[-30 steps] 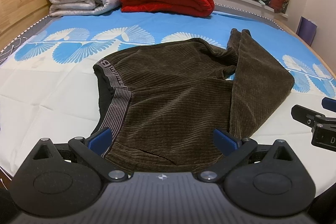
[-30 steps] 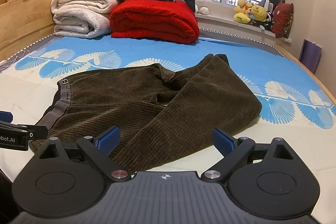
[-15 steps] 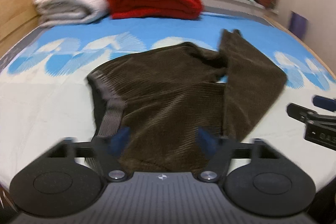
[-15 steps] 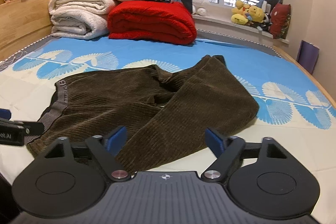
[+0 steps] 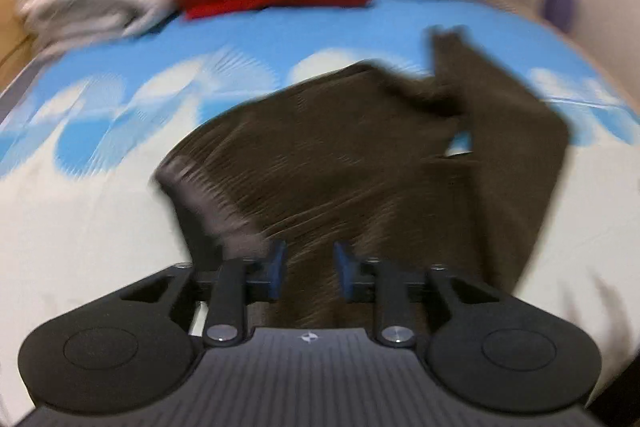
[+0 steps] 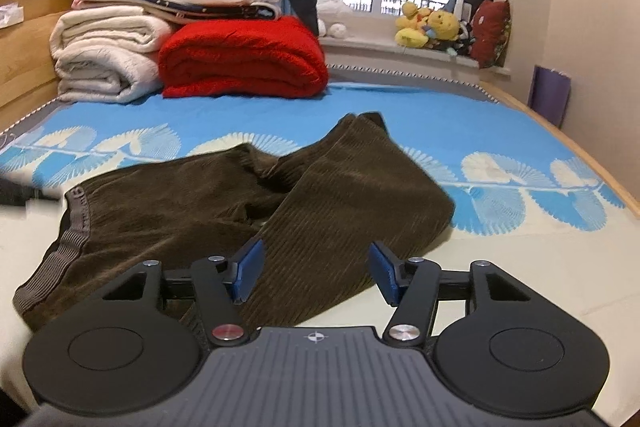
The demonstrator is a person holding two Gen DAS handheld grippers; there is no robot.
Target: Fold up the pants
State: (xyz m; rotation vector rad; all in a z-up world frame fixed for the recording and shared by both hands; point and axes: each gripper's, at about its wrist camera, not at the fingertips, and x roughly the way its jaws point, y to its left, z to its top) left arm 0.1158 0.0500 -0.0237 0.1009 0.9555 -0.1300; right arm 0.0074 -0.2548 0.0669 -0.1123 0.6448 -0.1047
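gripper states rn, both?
Left gripper: jaws closing around pants fabric; grip unclear.
Right gripper: jaws closing over pants, not gripping.

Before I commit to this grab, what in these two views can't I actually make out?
- Left wrist view: motion blur; unclear whether the closing left tongs already pinch the pants.
- Right wrist view: the closing right tongs frame the pant leg; contact unclear. Their body hides the near hem.
- Waistband lettering: too small to read.
- Left tongs: a dark blur at the right view's left edge.
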